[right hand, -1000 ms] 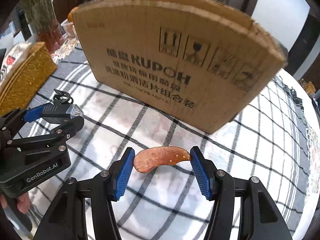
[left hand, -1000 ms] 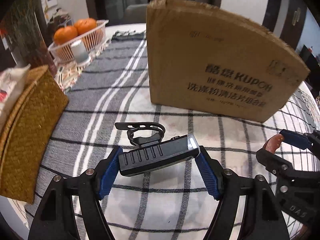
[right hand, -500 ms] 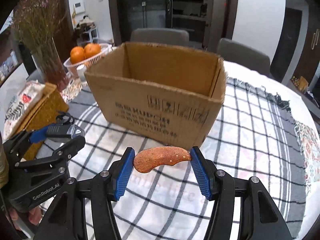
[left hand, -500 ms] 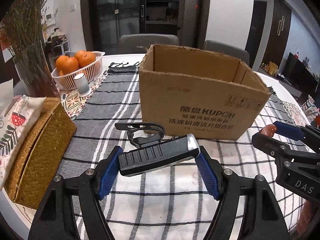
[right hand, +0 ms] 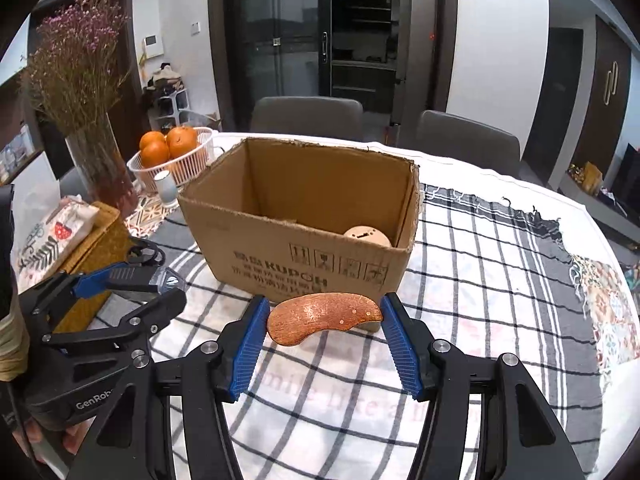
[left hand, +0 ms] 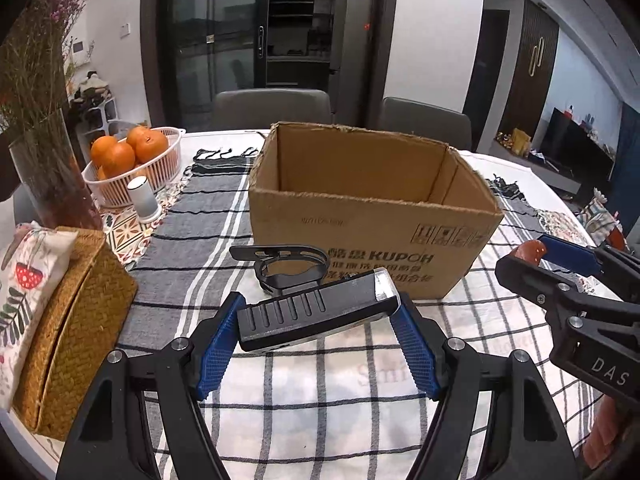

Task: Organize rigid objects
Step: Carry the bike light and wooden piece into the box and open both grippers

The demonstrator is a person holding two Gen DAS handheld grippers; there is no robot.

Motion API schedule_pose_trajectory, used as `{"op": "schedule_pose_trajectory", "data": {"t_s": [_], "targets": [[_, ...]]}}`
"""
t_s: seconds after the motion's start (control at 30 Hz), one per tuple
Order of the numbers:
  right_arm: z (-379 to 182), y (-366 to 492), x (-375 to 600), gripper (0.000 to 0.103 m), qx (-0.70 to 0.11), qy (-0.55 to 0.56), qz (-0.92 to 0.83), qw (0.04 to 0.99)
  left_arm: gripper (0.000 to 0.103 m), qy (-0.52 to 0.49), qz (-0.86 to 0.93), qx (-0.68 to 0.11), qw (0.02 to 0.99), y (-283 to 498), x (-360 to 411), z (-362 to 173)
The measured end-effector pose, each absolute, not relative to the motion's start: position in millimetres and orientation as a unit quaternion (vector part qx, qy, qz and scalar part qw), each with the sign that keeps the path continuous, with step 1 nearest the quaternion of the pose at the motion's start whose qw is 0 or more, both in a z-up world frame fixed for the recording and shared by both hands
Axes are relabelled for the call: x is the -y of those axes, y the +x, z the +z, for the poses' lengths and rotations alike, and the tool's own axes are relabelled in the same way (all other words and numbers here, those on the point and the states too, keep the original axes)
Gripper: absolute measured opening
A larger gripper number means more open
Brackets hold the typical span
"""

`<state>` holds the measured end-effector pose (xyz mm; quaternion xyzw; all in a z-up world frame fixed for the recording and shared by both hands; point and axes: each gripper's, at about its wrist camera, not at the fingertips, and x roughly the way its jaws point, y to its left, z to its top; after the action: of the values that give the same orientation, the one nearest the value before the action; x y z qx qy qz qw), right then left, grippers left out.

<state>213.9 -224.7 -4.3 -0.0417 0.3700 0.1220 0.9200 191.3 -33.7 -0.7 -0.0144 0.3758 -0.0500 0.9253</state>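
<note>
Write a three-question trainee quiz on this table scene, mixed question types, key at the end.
1. True or false: the cardboard box is completely empty.
2. Which claw grips the brown wooden piece? A) left claw B) right claw C) neither
3. Fill in: the white basket beside the vase holds ____.

Key
1. False: a round tan object lies in a near corner.
2. B; the left one grips a black bike light.
3. oranges

Round table [right hand: 500, 168] under checked cloth [right hand: 480, 280], bearing open cardboard box [right hand: 304, 256], orange basket [left hand: 132, 176], vase [left hand: 52, 184], wicker box [left hand: 76, 320].
</note>
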Motion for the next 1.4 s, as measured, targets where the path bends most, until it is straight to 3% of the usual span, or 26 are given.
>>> {"op": "schedule_pose_trajectory", "data": {"t_s": [0.97, 1.4], "targets": [[49.9, 267.3, 226.0, 0.058, -0.329, 0.008, 0.082, 0.941, 0.073, 0.015, -0.118, -0.346, 0.931, 269.8, 34.5, 72.6], [45.6, 320.5, 225.3, 0.058, -0.381, 0.005, 0.093, 0.92, 0.073, 0.023, -0.141, -0.415, 0.899, 331.0, 41.9, 63.5]]}}
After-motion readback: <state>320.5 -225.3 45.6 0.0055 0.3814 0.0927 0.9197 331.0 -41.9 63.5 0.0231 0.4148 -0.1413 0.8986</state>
